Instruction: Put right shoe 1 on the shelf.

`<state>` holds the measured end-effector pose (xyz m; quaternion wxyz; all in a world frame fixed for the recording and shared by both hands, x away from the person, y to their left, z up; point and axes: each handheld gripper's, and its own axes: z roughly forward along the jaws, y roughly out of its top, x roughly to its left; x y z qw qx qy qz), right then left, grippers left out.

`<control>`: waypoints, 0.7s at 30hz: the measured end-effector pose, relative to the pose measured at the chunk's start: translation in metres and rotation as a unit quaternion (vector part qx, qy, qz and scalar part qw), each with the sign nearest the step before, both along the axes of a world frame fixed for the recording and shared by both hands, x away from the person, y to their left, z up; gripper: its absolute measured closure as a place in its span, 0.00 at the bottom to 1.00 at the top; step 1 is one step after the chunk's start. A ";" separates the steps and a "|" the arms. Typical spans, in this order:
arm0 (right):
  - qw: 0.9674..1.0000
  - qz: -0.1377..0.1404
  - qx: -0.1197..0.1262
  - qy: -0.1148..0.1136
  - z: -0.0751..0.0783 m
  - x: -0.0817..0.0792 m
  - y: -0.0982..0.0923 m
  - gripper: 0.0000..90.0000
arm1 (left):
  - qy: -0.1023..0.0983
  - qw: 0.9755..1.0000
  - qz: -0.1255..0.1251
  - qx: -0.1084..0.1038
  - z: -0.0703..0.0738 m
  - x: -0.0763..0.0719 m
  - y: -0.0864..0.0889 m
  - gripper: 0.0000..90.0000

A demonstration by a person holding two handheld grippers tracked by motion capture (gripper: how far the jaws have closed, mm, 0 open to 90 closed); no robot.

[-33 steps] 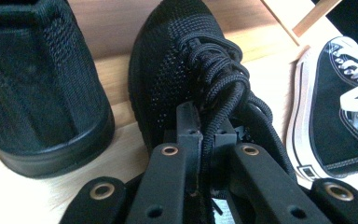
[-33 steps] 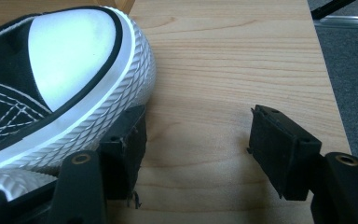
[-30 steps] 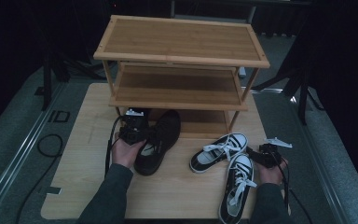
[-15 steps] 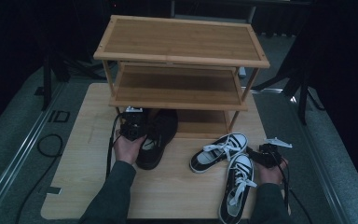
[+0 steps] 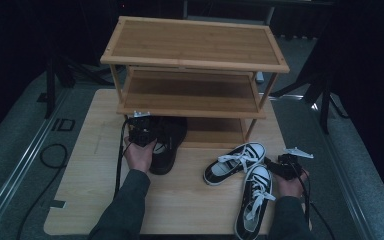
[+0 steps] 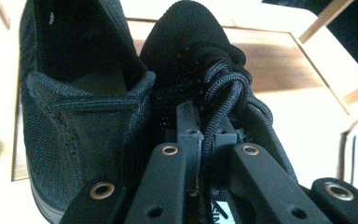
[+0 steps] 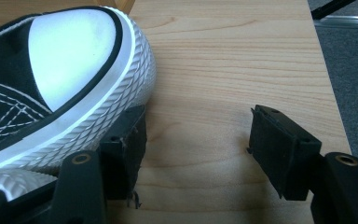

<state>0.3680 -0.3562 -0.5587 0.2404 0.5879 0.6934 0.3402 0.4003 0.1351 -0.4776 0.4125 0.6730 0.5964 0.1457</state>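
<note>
L gripper fingers pinch the black shoe's laces, shoe at rack's bottom shelf edge, its pair just left. R gripper fingers gape, clear tabletop between; sneaker toe touches left finger.

A recording studio (dark drapes, stand legs around a lit table).

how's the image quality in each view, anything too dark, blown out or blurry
High view: dim, the surroundings almost black, the black shoes show little detail. Left gripper view: the table is blown out pale, the left hand-held gripper soft up close. Right gripper view: bright and fairly sharp, with glare on the white toe cap.
</note>
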 end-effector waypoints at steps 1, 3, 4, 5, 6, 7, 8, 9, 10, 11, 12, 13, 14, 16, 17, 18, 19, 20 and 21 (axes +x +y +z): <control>1.000 0.000 0.000 0.000 0.000 0.000 0.000 0.40 | -0.004 1.000 0.007 0.005 0.000 0.000 -0.002 0.96; 1.000 0.000 0.000 0.000 0.000 0.000 0.000 0.40 | -0.012 1.000 0.017 0.015 0.000 0.000 -0.006 0.96; 1.000 0.000 0.000 0.000 0.000 0.000 0.000 0.40 | -0.016 0.999 0.022 0.019 0.000 0.000 -0.008 0.96; 1.000 0.000 0.000 0.000 0.000 0.000 0.000 0.40 | -0.016 0.999 0.022 0.019 0.000 0.000 -0.008 0.96; 1.000 0.000 0.000 0.000 0.000 0.000 0.000 0.40 | -0.021 0.999 0.030 0.027 -0.001 0.000 -0.012 0.96; 1.000 0.000 0.000 0.000 0.000 0.000 0.000 0.40 | -0.021 0.999 0.032 0.029 -0.001 0.000 -0.013 0.96; 1.000 0.000 0.001 0.000 0.000 0.000 0.000 0.40 | -0.019 0.999 0.036 0.032 -0.002 0.000 -0.014 0.96; 1.000 0.000 0.001 0.000 0.000 0.000 0.000 0.40 | -0.018 0.999 0.038 0.033 -0.004 0.001 -0.015 0.96; 1.000 0.000 0.001 0.000 0.000 0.000 0.000 0.40 | -0.017 0.999 0.038 0.033 -0.005 0.002 -0.016 0.96; 1.000 0.000 0.001 0.000 0.000 0.000 0.000 0.40 | -0.017 0.999 0.038 0.033 -0.005 0.002 -0.016 0.96; 1.000 0.000 0.001 0.000 0.000 0.000 0.000 0.40 | -0.020 0.998 0.041 0.043 -0.006 0.002 -0.018 0.96; 1.000 0.000 0.001 0.000 0.000 0.000 0.000 0.40 | -0.021 0.998 0.041 0.045 -0.006 0.002 -0.018 0.95; 1.000 0.000 0.001 0.000 0.000 0.000 0.000 0.40 | -0.021 0.998 0.041 0.048 -0.007 0.002 -0.019 0.95; 1.000 0.000 0.001 0.000 0.000 0.000 0.000 0.40 | -0.021 0.998 0.042 0.043 -0.008 0.002 -0.018 0.91; 1.000 0.000 0.001 0.000 0.000 0.000 0.000 0.40 | -0.021 0.998 0.043 0.040 -0.008 0.002 -0.017 0.89; 1.000 0.000 0.000 0.000 0.000 0.000 0.000 0.40 | -0.021 0.998 0.044 0.038 -0.009 0.002 -0.016 0.86; 1.000 0.000 0.000 0.000 0.000 0.000 0.000 0.40 | -0.021 0.998 0.042 0.039 -0.009 0.001 -0.015 0.84; 1.000 0.000 0.000 0.000 0.000 0.000 0.000 0.40 | -0.021 0.998 0.040 0.040 -0.009 0.001 -0.014 0.80; 1.000 0.000 0.000 0.000 0.000 0.000 0.000 0.40 | -0.022 0.998 0.038 0.037 -0.010 0.001 -0.013 0.78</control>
